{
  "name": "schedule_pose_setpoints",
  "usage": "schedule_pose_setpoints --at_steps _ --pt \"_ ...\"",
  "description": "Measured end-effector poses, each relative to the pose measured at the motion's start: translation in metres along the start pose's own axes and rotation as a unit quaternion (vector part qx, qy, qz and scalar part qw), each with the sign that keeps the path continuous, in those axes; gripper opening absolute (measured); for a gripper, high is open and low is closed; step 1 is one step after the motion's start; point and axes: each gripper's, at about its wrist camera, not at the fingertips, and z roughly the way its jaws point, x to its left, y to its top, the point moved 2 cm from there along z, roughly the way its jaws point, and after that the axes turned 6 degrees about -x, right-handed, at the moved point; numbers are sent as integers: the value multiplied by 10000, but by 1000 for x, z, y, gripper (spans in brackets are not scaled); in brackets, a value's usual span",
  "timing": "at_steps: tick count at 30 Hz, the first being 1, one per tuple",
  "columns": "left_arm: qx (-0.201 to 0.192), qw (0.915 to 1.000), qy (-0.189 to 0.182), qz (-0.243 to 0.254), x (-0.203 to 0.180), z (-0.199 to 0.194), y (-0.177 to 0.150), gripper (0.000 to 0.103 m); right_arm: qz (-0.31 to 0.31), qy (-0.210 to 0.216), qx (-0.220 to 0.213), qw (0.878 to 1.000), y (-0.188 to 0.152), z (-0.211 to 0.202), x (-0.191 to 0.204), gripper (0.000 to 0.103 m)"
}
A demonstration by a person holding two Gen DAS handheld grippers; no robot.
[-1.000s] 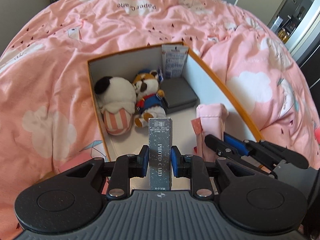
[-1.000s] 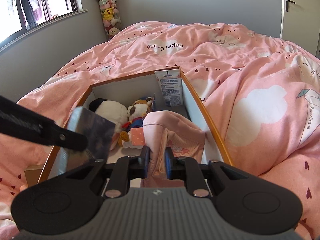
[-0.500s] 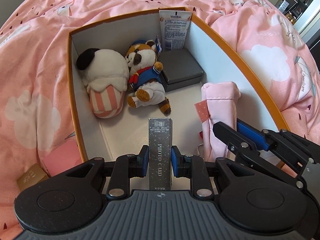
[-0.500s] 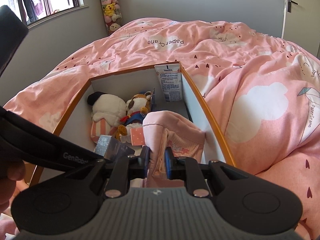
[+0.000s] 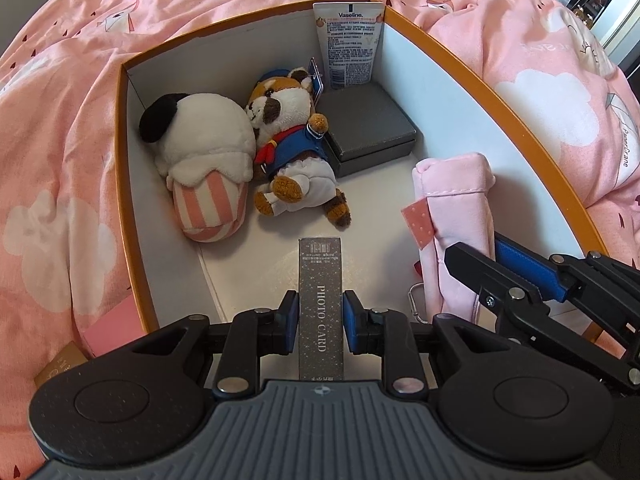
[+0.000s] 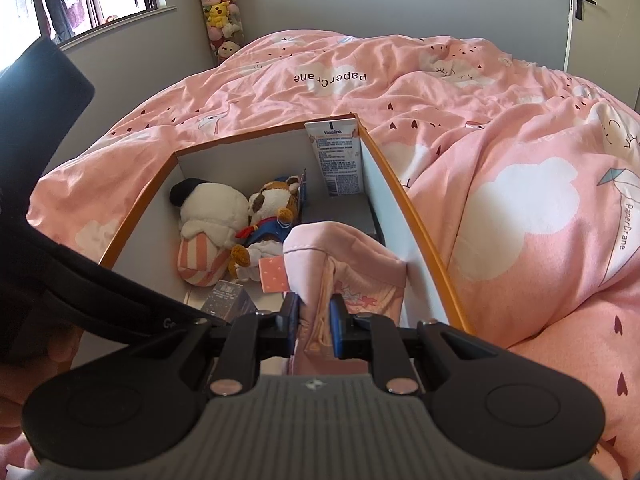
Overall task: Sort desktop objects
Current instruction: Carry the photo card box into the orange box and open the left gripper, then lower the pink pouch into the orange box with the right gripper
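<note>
An orange-rimmed white box (image 5: 472,68) lies on the pink bed. My left gripper (image 5: 321,322) is shut on a grey "PHOTO CARD" box (image 5: 320,292) and holds it inside the box's near end. My right gripper (image 6: 314,326) is shut on a pink fabric pouch (image 6: 344,264), held low at the box's right side; the pouch also shows in the left wrist view (image 5: 456,208). Inside lie a striped plush (image 5: 208,168), a red panda plush (image 5: 292,144), a dark grey case (image 5: 368,128) and a Vaseline tube (image 5: 350,44).
The pink duvet (image 6: 520,168) surrounds the box. A pink item (image 5: 116,328) and a gold box (image 5: 60,364) lie outside the box's left wall. A column of plush toys (image 6: 220,16) stands at the far wall.
Both grippers have moved forward and down into the box with their loads. The photo card box and the pouch now sit lower, nearer the box floor.
</note>
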Motion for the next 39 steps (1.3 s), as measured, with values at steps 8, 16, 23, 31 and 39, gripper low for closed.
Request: schedule_pose_setpoints --at_steps 8,16,23,31,39 --pt "-279 9990 229 250 -4 -8 0 32 8 4 1 10000 0 0 1 17" --pt "-544 9947 692 530 -2 -22 1 34 -11 18 24 10000 -1 2 1 17" --pt "-817 9879 1020 833 0 -36 -2 34 308 364 116 9988 2 5 -5 18" --pt "-941 9828 1096 1149 4 -43 -7 34 769 788 335 9934 8 10 -15 18" --pt "-1264 9863 742 750 20 -71 -3 34 1112 1484 632 9806 13 17 -1 18"
